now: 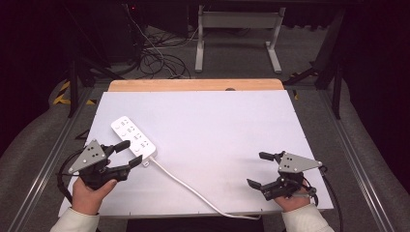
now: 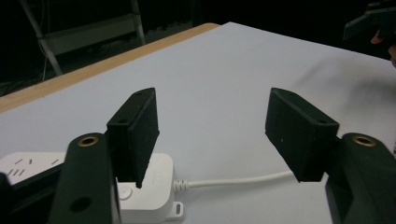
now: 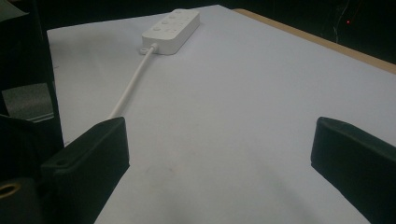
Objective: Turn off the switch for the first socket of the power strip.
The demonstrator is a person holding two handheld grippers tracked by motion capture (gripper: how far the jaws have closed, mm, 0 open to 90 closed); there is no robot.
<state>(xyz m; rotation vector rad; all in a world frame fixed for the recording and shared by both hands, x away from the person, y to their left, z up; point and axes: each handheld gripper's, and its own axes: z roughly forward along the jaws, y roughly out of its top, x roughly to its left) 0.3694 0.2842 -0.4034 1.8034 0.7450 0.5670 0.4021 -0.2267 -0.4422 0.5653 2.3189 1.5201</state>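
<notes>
A white power strip [image 1: 133, 136] lies on the left of the white table top [image 1: 217, 125], its white cable [image 1: 193, 191] running toward the front edge. My left gripper [image 1: 130, 154] is open, its jaws standing just above and around the strip's cable end [image 2: 154, 196]. My right gripper [image 1: 258, 169] is open over bare table at the front right, nothing between its jaws. In the right gripper view the power strip [image 3: 172, 26] and its cable [image 3: 130, 88] lie far ahead to the left.
A wooden strip [image 1: 196, 85] edges the table's far side. Behind it stand a white table frame [image 1: 237, 29] and tangled cables [image 1: 154, 53] on the floor. Metal rails [image 1: 358, 159] run along both sides.
</notes>
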